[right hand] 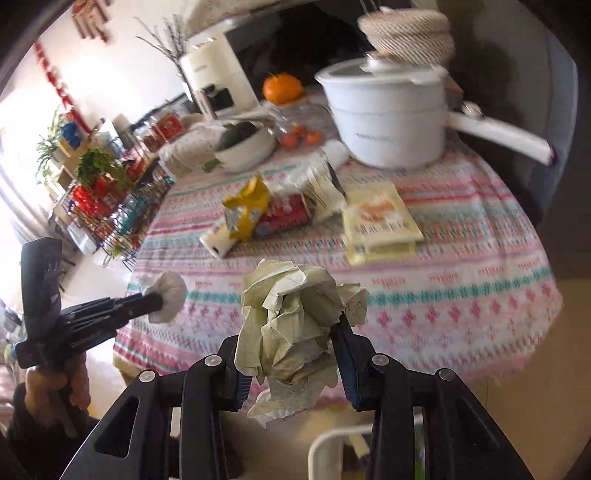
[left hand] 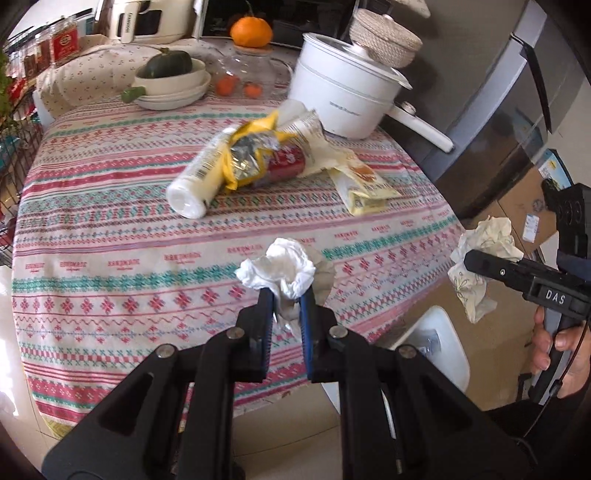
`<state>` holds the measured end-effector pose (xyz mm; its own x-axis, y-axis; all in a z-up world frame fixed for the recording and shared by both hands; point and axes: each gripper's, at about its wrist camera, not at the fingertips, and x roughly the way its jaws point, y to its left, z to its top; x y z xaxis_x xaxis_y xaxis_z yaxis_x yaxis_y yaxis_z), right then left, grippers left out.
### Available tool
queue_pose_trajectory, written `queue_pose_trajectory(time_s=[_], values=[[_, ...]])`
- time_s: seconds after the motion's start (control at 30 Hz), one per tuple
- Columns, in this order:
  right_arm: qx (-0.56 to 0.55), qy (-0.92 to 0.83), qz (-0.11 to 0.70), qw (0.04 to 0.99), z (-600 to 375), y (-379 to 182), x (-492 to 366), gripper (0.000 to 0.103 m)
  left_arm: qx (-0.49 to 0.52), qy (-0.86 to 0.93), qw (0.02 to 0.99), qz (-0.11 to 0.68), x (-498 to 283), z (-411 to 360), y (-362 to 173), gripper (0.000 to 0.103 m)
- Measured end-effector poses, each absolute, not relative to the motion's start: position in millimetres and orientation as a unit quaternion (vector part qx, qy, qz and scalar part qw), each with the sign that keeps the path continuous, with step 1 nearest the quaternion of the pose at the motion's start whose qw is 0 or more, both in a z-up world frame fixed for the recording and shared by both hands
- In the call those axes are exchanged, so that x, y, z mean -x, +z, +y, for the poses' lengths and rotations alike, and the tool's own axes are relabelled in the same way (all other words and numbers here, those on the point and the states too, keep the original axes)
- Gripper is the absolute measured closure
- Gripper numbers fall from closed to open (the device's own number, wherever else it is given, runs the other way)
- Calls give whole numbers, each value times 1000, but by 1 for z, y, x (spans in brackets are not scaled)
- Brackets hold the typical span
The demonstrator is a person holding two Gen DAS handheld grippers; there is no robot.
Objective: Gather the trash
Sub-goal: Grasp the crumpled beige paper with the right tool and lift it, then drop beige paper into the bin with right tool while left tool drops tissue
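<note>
Two crumpled paper wads: a white tissue (left hand: pixel 280 269) and a printed paper (right hand: pixel 295 325). One white pot (left hand: pixel 340 99) at one o'clock. One large orange (left hand: pixel 251 31) at twelve, perhaps two small ones (left hand: pixel 238 86). One red can (left hand: pixel 284 164).

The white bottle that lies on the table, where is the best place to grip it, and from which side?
Probably the bare cap end of the white bottle, taken from above with the jaws across its width. It lies on its side, and the yellow wrapper covers its far end.
</note>
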<state>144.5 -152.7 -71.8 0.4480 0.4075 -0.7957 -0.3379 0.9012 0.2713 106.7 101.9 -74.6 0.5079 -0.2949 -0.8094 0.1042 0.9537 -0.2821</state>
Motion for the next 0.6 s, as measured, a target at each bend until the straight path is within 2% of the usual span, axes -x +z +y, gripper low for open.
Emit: queue_pose_trajectory(time_s=[0.37,0.6], values=[[-25,229,507,830,-193,-81,-99,63,18,-220,827,517,-79,8,-97,88],[-5,206,549,810,-223,-114,-76,62,-30,-297,785,543,-53,-50,-119,88]])
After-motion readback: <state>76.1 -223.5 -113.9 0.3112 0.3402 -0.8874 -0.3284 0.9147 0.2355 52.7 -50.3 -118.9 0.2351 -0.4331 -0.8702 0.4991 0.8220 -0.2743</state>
